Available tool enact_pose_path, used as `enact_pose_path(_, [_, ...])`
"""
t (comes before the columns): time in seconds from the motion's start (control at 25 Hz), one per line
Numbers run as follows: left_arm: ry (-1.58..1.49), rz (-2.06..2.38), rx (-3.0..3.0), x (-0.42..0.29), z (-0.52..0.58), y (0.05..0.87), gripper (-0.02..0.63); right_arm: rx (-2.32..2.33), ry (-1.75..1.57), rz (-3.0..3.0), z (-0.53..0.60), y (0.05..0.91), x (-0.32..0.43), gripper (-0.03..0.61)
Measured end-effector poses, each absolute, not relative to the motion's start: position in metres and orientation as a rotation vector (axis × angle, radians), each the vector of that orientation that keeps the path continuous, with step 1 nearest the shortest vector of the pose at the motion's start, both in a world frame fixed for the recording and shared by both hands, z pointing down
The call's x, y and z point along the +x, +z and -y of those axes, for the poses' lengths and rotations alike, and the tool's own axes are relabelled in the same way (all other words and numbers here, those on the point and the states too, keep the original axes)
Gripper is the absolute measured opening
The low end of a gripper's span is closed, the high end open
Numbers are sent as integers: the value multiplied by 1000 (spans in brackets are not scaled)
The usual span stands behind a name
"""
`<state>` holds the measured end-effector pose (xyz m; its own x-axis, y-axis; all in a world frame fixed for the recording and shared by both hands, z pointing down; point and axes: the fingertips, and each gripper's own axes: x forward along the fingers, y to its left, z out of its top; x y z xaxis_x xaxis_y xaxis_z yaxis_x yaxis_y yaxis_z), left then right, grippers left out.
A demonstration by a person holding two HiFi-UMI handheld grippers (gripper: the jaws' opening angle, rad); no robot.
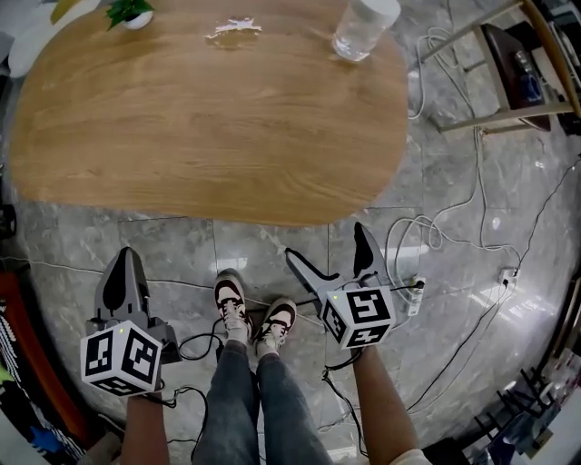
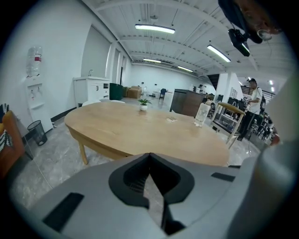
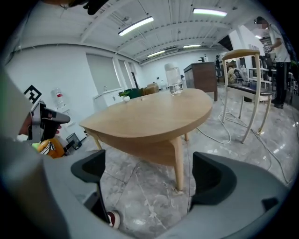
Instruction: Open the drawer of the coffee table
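The coffee table [image 1: 200, 118] is an oval of light wood on slim legs. It fills the upper part of the head view. No drawer front or handle shows in any view. My left gripper [image 1: 126, 261] hangs over the floor short of the table's near edge, its jaws pressed together with nothing in them. In the left gripper view the table [image 2: 140, 130] lies ahead beyond the gripper [image 2: 150, 161]. My right gripper [image 1: 325, 242] is open and empty, just short of the near rim. The right gripper view has the table [image 3: 149, 114] and one leg [image 3: 178, 163] between the spread fingers [image 3: 88, 170].
On the tabletop stand a clear bottle [image 1: 363, 27], a small potted plant [image 1: 127, 11] and a crumpled clear wrapper [image 1: 234, 29]. A wooden stool [image 1: 508, 64] stands at the right. Cables and a power strip [image 1: 416, 295] lie on the marble floor. The person's shoes [image 1: 231, 304] are between the grippers.
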<state>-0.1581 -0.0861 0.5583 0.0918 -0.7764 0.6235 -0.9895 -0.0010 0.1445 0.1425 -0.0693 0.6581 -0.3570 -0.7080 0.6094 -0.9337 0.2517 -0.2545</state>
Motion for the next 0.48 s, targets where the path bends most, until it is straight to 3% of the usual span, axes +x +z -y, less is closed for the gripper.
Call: enact_pose_path(0.48, [486,1760,1774,-161,84,560,-6,1290,744,2233,97,684,134,565])
